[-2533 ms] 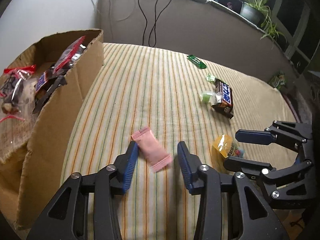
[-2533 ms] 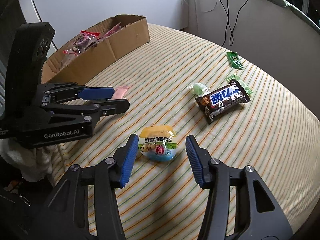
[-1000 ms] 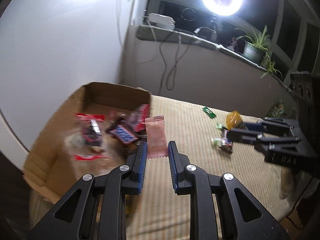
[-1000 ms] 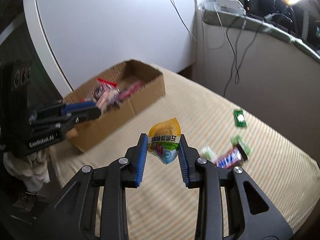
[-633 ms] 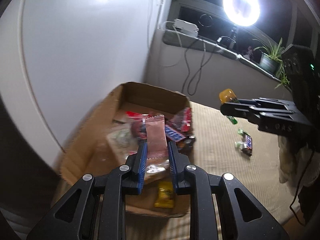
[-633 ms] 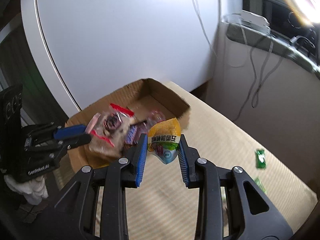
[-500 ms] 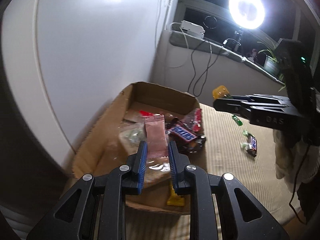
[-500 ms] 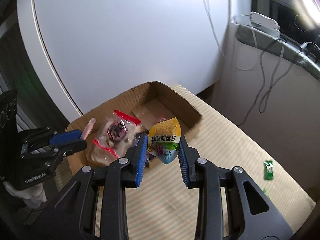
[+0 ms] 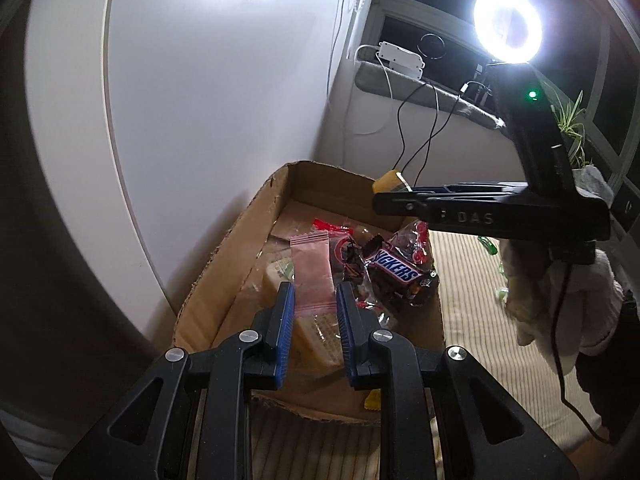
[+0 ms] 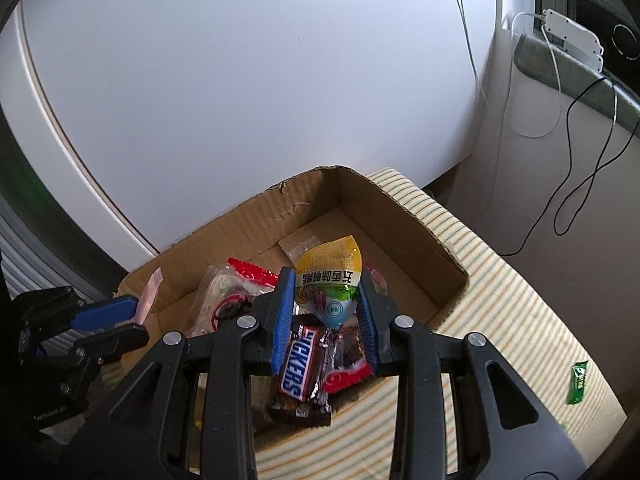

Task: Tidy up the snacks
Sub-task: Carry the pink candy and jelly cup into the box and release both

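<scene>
The left gripper (image 9: 315, 312) holds a pink sachet (image 9: 312, 270) upright between its blue fingers (image 9: 285, 320), above the near end of the cardboard box (image 9: 240, 240). The right gripper (image 10: 325, 316) grips a yellow snack pouch (image 10: 330, 280) between narrow-set fingers (image 10: 282, 320), also above the box. Inside the box lie a Snickers bar (image 10: 300, 368), red-edged clear packets (image 10: 228, 292) and other wrappers. The box rests on a striped bed (image 10: 520, 320). A green sweet (image 10: 578, 376) lies on the bed, well apart from the box. Beyond stand a white wall (image 10: 240, 80), cables (image 10: 580, 160) and a ring light (image 9: 507, 23).
</scene>
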